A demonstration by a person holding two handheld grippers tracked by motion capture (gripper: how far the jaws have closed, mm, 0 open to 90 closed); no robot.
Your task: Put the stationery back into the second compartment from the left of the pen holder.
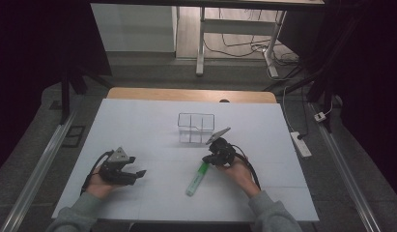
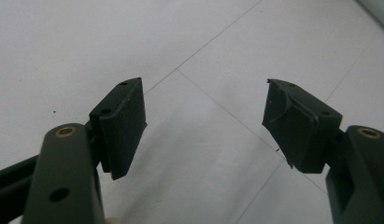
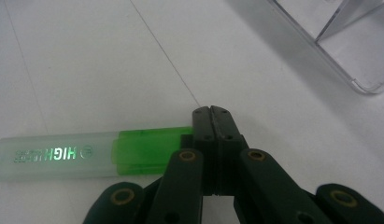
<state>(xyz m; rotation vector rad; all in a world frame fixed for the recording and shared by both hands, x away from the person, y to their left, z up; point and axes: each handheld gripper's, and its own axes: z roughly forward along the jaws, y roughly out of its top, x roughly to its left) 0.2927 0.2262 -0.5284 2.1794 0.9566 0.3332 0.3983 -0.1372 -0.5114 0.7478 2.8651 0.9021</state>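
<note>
A green highlighter (image 1: 196, 180) with a clear cap lies on the white table (image 1: 138, 125), pointing towards the person. In the right gripper view the highlighter (image 3: 63, 156) lies on its side, its green end hidden behind the jaws. My right gripper (image 1: 207, 158) sits at the highlighter's far end, tilted down; its jaws (image 3: 212, 116) are shut pad against pad with nothing between them. I cannot tell if they touch the pen. My left gripper (image 1: 138, 173) rests at the front left, jaws open (image 2: 206, 123) over bare table.
A clear plastic organiser with compartments (image 1: 196, 128) stands just beyond the right gripper; its corner (image 3: 348, 46) shows at the upper right. A power strip (image 1: 301, 143) lies on the floor to the right. Desk legs (image 1: 201, 48) stand behind the table.
</note>
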